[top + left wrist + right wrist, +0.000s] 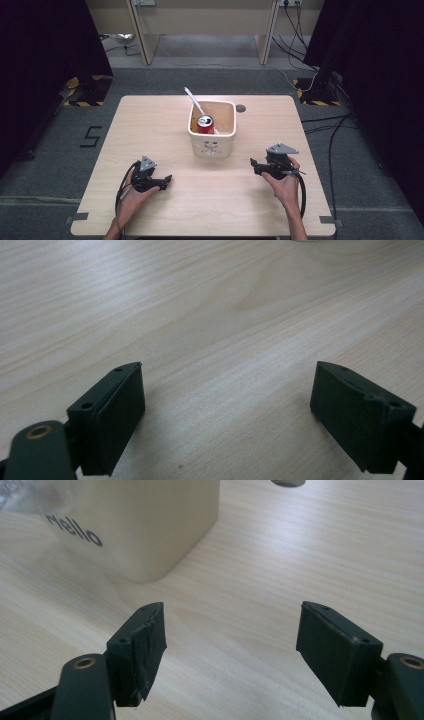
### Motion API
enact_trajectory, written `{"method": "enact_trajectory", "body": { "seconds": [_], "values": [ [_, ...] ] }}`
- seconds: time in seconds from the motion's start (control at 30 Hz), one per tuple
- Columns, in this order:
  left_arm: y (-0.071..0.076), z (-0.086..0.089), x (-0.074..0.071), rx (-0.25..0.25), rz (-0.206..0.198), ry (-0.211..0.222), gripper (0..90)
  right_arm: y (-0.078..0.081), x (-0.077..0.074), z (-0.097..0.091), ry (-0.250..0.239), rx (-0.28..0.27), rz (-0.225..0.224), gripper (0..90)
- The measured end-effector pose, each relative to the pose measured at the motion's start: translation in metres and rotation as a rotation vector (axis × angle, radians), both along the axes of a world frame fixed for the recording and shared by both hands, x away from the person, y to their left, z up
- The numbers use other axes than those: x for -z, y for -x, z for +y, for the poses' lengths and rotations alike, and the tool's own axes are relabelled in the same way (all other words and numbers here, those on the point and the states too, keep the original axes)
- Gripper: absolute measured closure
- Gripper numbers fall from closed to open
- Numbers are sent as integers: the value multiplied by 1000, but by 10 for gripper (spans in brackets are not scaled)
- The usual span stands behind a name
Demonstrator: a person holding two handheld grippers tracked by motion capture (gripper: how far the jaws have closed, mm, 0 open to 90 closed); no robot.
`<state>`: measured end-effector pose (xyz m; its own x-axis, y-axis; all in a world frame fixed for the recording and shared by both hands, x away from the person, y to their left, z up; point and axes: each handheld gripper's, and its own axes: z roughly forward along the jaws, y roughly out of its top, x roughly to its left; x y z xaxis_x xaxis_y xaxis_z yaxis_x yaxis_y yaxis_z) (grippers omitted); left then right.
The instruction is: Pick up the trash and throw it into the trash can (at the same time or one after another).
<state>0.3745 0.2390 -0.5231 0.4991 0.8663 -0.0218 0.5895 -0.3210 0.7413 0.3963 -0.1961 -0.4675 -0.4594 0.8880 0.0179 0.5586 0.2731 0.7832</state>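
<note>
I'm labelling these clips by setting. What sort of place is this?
Probably a lab recording station, not a home: black curtains flank the table, hazard tape marks the grey floor, and cables trail across it.

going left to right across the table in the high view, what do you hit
left gripper → cream bin holding a red can and a white spoon → right gripper

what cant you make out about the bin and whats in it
- Red can, high view: label too small to read; the cream bin's wall hides its lower part.
- White utensil, high view: working end hidden inside the bin.
- Bin print, right gripper view: cut off by a blurred clear thing.
</note>
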Motion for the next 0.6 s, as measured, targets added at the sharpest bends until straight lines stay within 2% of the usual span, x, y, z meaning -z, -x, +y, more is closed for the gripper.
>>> {"method": "enact_trajectory", "body": {
  "seconds": [0.6],
  "values": [
    [0, 0, 0, 1, 0, 0, 135, 7, 23, -8, 11, 6, 71, 272]
  ]
}}
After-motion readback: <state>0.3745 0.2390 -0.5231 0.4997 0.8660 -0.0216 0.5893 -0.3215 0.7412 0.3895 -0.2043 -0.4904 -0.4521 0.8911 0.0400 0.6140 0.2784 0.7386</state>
